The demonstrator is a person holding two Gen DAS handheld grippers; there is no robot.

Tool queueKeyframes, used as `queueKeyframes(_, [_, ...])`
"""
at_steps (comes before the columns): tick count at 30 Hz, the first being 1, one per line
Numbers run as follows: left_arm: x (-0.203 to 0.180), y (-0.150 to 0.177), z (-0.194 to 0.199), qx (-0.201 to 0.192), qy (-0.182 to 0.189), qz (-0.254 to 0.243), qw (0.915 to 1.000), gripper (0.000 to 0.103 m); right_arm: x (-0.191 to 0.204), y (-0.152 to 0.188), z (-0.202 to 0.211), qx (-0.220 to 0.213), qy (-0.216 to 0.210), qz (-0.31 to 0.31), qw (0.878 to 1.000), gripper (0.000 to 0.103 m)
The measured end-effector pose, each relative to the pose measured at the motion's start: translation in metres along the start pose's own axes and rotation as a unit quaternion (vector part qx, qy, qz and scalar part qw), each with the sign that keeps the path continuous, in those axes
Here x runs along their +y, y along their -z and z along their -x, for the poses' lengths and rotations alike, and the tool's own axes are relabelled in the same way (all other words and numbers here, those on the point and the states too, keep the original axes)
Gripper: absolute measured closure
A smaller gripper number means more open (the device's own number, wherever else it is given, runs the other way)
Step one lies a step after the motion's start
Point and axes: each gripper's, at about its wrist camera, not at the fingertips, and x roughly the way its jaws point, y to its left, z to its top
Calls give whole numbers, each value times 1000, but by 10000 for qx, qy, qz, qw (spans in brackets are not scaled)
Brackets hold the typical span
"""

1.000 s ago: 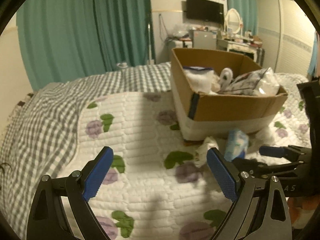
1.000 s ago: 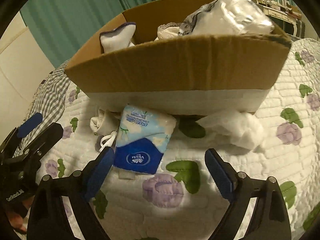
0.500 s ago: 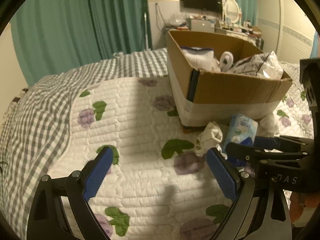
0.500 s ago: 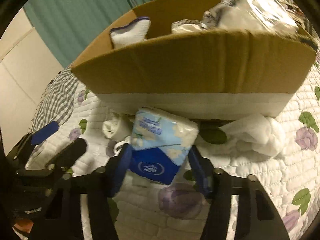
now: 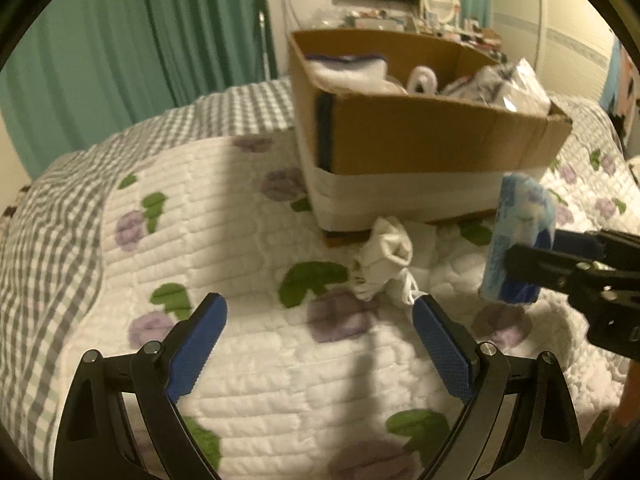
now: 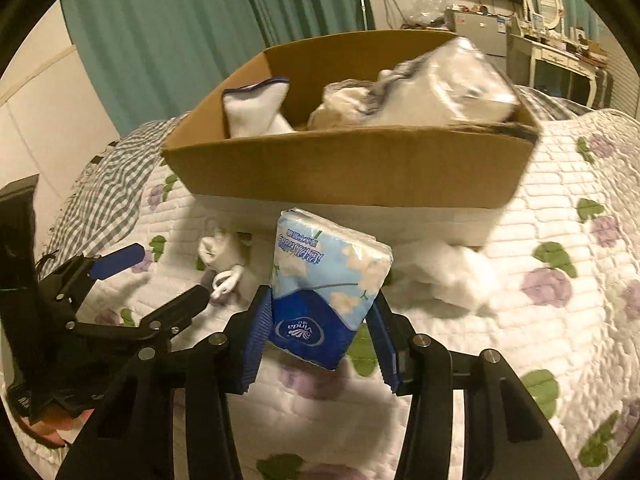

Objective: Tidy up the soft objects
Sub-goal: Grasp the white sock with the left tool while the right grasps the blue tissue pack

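A light-blue tissue pack [image 6: 324,280] with a dark blue base hangs just above the quilt, in front of the cardboard box [image 6: 340,168]. My right gripper [image 6: 320,304] is closing on its lower half, pads pressing both sides. From the left wrist view the tissue pack [image 5: 520,236] shows at the right in the right gripper [image 5: 536,252]. My left gripper [image 5: 320,306] is open and holds nothing, low over the quilt. A crumpled white sock bundle [image 5: 384,260] lies just beyond its right finger. A white fluffy wad [image 6: 452,272] lies by the box's front.
The box holds a white pouch with a blue edge [image 6: 252,108] and a plastic-wrapped pack [image 6: 440,88]. A flowered white quilt [image 5: 240,240] covers the bed over a grey check blanket [image 5: 60,208]. Teal curtains [image 5: 140,48] and a dresser [image 6: 556,52] stand behind.
My right gripper has shut on the tissue pack and raised it off the quilt. My left gripper has sunk and come closer to the sock bundle, still open.
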Motion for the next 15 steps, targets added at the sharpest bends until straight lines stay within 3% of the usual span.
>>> queueKeyframes(3, [-8,-2,-11,70,-58,-119,9999,11,-8,0,0,20,39,-105,9999,56])
queueKeyframes(4, [-9,-3,-16,106,-52,-154,9998,18,-11,0,0,33,50,-128,9999,56])
queueKeyframes(7, [-8,-3,-26,181,102,-140,9997,25,-15,0,-3,74,83,-151,9998,56])
queueKeyframes(8, [-7,-3,-27,164,234,-101,9995,37,-15,1,-4,82,88,-151,9998,56])
queueKeyframes(11, [-6,-3,-25,122,555,-81,9983,60,-15,1,-7,115,112,-139,9998,56])
queueKeyframes(13, [-9,-2,-22,108,668,-132,9976,70,-16,2,-6,126,108,-141,9998,56])
queueKeyframes(15, [-13,-1,-19,76,682,-226,9974,71,-14,2,-7,121,113,-130,9998,56])
